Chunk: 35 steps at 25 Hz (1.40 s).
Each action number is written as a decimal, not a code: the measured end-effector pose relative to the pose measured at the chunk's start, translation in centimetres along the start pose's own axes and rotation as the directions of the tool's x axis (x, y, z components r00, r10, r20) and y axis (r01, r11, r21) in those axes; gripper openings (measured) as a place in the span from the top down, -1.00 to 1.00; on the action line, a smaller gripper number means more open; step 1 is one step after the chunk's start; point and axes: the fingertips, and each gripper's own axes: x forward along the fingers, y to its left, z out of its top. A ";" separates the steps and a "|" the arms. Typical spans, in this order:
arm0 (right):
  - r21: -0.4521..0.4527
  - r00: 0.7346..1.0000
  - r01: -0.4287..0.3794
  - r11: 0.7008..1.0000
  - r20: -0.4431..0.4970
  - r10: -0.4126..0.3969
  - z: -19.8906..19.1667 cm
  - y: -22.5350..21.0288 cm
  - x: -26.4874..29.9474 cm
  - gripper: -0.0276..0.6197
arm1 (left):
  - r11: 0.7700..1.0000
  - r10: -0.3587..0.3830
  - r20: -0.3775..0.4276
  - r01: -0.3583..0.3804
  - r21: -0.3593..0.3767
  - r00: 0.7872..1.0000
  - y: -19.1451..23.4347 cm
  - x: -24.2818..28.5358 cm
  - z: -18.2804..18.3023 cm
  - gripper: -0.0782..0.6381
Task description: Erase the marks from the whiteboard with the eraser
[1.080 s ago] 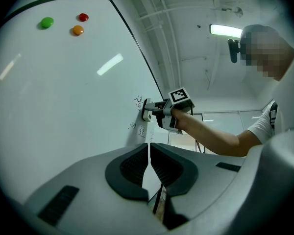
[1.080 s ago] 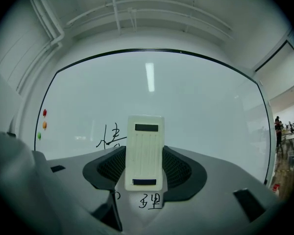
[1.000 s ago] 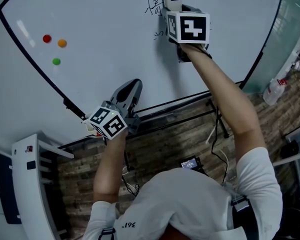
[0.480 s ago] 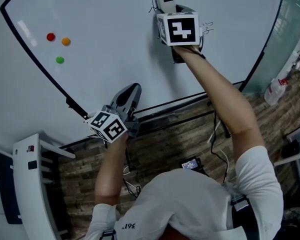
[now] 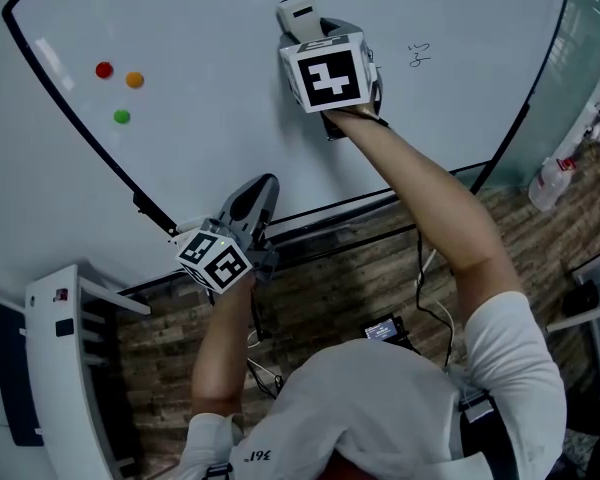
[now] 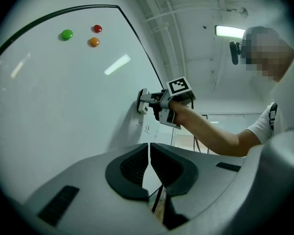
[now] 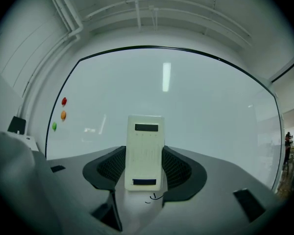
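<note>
Cream rectangular eraser clamped in right hand-held gripper, on glossy whiteboard, left hand-held gripper closed

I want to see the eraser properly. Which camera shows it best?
The right gripper view: the white eraser fills the middle, held by the right gripper. The head view shows only its end past that gripper's cube. The left gripper view shows it small, side-on, against the whiteboard.

Outstretched right arm, grey right gripper clamped on white rectangular eraser; grey left gripper low, jaws together.
</note>
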 end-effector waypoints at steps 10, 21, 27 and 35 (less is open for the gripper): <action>-0.011 0.984 -0.176 0.984 -0.029 0.176 -0.9 5.3 0.2 0.13 | 0.999 0.042 -0.002 -0.042 -0.014 0.999 -0.4 -1.0 -0.5 0.76; -0.005 0.928 -0.369 0.929 -0.065 0.368 -5.3 11.8 -1.4 0.13 | 0.989 0.140 0.001 -0.139 -0.055 0.990 0.1 -3.5 -2.0 0.76; -0.077 0.926 -0.374 0.924 -0.091 0.367 -6.9 12.6 -1.4 0.13 | 0.981 0.182 -0.004 -0.181 -0.075 0.983 0.1 -4.5 -2.9 0.76; -0.131 0.952 -0.296 0.946 -0.120 0.281 -8.9 11.2 0.2 0.14 | 0.978 0.194 -0.005 -0.193 -0.075 0.981 -0.5 -4.5 -3.5 0.76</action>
